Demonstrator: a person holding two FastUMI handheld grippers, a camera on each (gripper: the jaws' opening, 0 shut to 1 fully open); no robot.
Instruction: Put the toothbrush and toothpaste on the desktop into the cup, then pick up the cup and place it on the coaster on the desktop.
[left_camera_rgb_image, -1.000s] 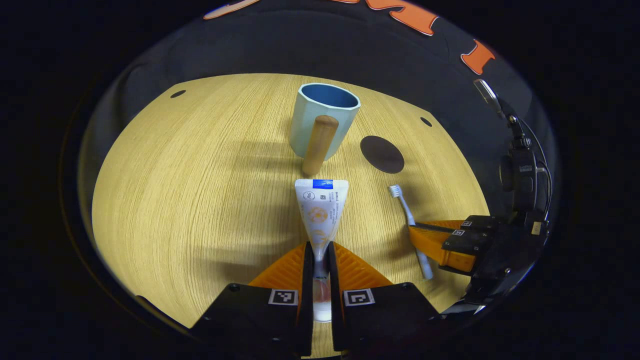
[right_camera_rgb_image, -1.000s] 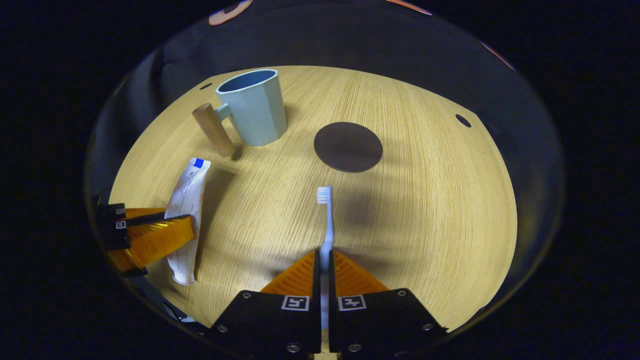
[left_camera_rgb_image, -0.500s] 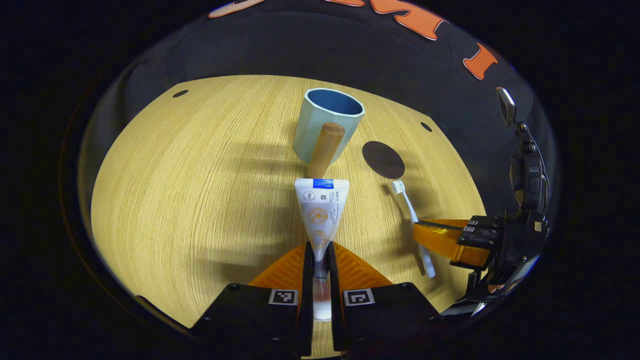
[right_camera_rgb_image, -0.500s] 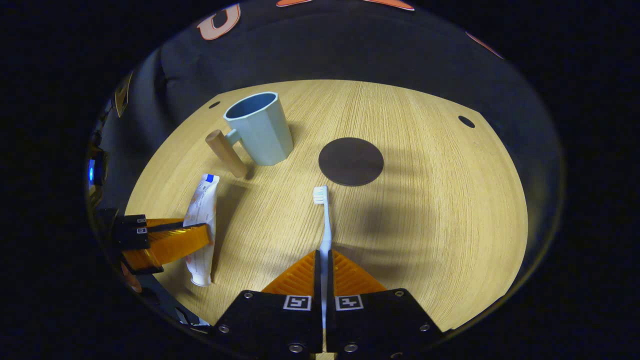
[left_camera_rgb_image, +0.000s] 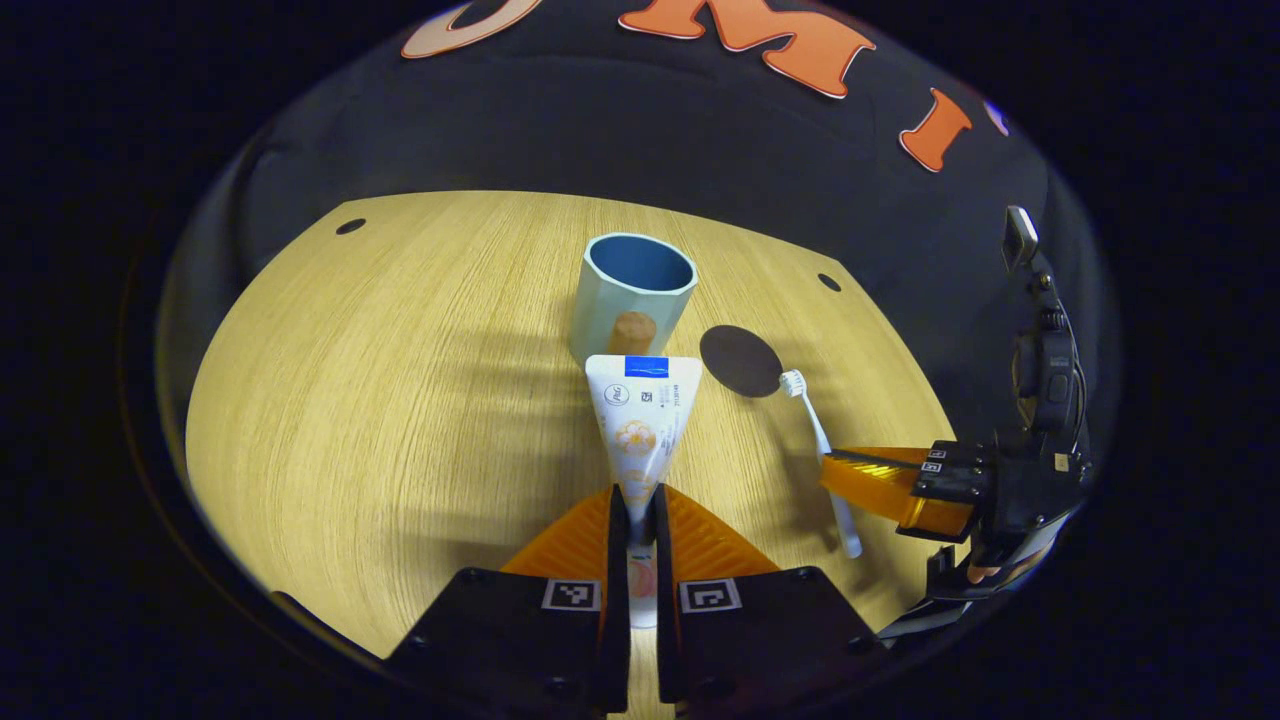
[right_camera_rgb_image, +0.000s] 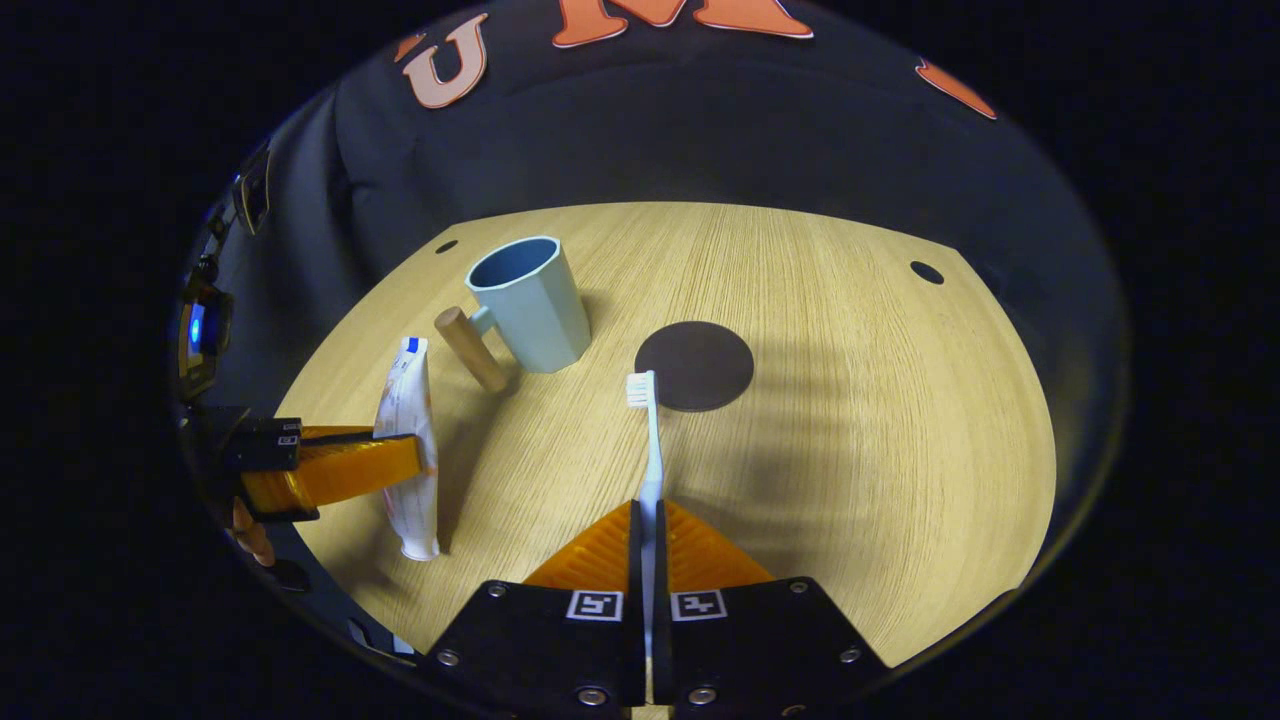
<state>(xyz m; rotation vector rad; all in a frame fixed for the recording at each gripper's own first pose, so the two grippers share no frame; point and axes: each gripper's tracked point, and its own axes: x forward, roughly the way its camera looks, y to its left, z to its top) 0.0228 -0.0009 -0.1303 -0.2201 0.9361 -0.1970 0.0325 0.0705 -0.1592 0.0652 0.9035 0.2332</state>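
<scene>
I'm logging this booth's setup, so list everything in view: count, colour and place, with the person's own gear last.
cup: one, pale blue with a wooden handle, upright and empty at the far side of the table.
coaster: one, dark brown, flat on the table to the right of the cup in the right gripper view.
toothpaste: one, white tube with a blue band, held in the left gripper.
toothbrush: one, white, held in the right gripper, head pointing toward the coaster.
table: one, light wood.
left gripper: one, shut on the toothpaste.
right gripper: one, shut on the toothbrush.
</scene>
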